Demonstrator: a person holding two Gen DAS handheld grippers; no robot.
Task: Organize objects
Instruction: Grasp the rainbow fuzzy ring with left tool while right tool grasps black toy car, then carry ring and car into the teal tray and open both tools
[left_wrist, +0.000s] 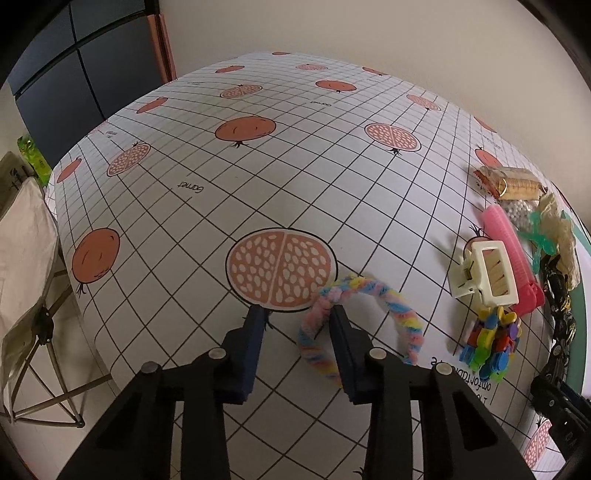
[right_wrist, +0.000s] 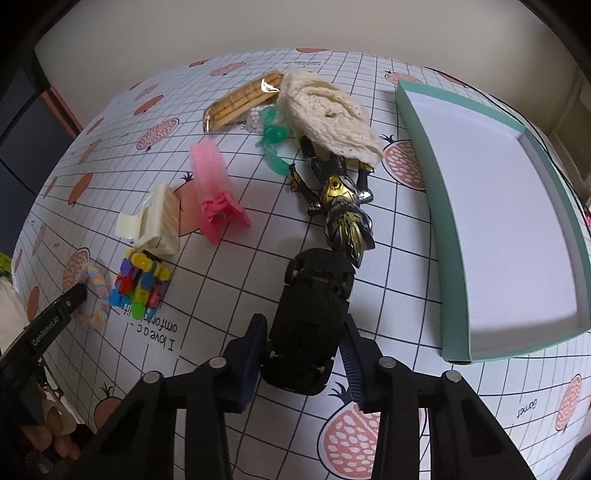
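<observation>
A pastel rainbow fuzzy loop (left_wrist: 373, 291) lies on the pomegranate-print tablecloth (left_wrist: 280, 177). My left gripper (left_wrist: 297, 317) is open, with its right finger poking inside the loop and the loop's left strand between the jaws. An upside-down black toy car (right_wrist: 310, 314) rests on the cloth. My right gripper (right_wrist: 304, 328) is open and straddles the car's rear, fingers close against its sides. A black-and-gold action figure (right_wrist: 343, 206) lies just beyond the car. The teal box lid (right_wrist: 436, 206) sits to the right.
A cream claw clip (right_wrist: 155, 221), pink hair roller (right_wrist: 212, 177), colourful mini clips (right_wrist: 140, 284), biscuit pack (right_wrist: 243, 98), green teether (right_wrist: 273, 136) and cream crochet piece (right_wrist: 328, 110) crowd the middle. A cloth-draped folding chair (left_wrist: 22, 258) stands off the table's left edge.
</observation>
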